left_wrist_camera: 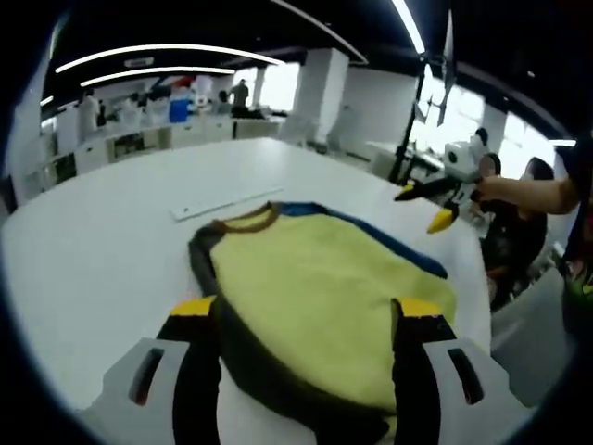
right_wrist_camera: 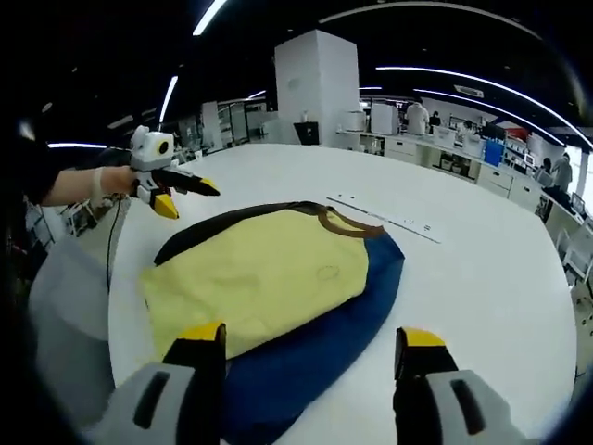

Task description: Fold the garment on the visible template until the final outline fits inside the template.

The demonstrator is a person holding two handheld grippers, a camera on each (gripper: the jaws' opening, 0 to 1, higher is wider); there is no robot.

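The yellow sweatshirt (right_wrist_camera: 264, 273) lay flat on the white counter (right_wrist_camera: 482, 278); both hand-held grippers, left (left_wrist_camera: 304, 311) and right (right_wrist_camera: 310, 338), hovered wide, holding nothing.

One garment (right_wrist_camera: 278, 278) lies on one white table (right_wrist_camera: 482, 278). Two grippers: the left gripper (right_wrist_camera: 181, 195) and the right gripper (left_wrist_camera: 431, 204). One pale strip (left_wrist_camera: 225, 204), perhaps a ruler.
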